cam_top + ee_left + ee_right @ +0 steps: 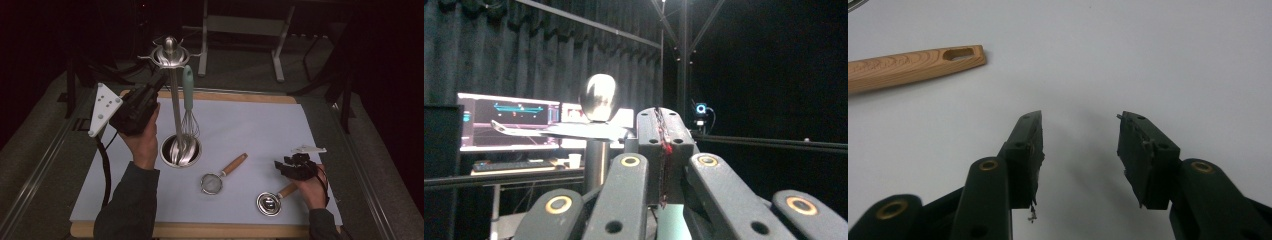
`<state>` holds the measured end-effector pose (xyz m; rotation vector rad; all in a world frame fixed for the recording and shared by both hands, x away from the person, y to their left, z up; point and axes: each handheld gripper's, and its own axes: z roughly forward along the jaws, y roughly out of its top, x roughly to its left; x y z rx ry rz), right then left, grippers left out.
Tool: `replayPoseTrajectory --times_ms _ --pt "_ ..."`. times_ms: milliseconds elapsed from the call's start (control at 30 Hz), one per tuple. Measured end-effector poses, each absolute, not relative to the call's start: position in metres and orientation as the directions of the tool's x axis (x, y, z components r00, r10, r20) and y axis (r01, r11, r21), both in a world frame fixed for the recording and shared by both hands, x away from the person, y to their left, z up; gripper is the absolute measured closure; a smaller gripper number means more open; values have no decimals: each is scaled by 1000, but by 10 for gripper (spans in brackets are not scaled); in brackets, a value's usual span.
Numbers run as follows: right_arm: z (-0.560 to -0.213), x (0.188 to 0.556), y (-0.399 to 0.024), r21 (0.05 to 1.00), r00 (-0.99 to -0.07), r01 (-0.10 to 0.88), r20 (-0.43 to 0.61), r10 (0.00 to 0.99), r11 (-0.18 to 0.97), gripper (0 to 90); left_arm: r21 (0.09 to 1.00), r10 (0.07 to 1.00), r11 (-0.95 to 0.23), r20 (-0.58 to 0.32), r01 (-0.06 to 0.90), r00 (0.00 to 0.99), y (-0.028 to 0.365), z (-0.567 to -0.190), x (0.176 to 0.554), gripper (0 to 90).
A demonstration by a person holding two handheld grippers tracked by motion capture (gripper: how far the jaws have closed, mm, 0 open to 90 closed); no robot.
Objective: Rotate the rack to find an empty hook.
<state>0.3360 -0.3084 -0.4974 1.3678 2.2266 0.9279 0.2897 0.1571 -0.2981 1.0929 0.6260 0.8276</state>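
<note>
The whisk (188,102) is seen just left of centre in the high view, hanging upright with its mint-green handle beside the pole of the utensil stand (171,56) and its wires just above the stand's round base (167,148). The left gripper (159,82) is held raised at the handle's left; whether the handle is actually pinched cannot be told from above. In the left gripper view (663,150) the jaws are found clenched together, a strip of mint green is glimpsed low between the linkage, and the stand's polished knob (598,97) is set close at centre left, level with the jaw tips.

The right gripper (290,165) is rested at lower right of the high view, and in the right gripper view (1079,145) its jaws are shown released, bare mat (1148,60) between them and a wooden handle (908,67) at upper left.

A strainer (215,181) and a small ladle (270,202) are laid toward the mat's near edge. Wide bare mat is left at upper right; the stand is placed near the far edge.
</note>
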Motion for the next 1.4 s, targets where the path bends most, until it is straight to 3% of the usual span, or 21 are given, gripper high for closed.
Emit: replayPoseTrajectory --times_ms 500,1400 --pt "-501 336 -310 691 -461 651 32 887 314 528 946 858 199 -42 -254 513 169 -296 299 896" --pt "-500 335 -314 696 -454 651 38 890 302 528 948 894 233 -120 -218 432 185 -295 329 896"
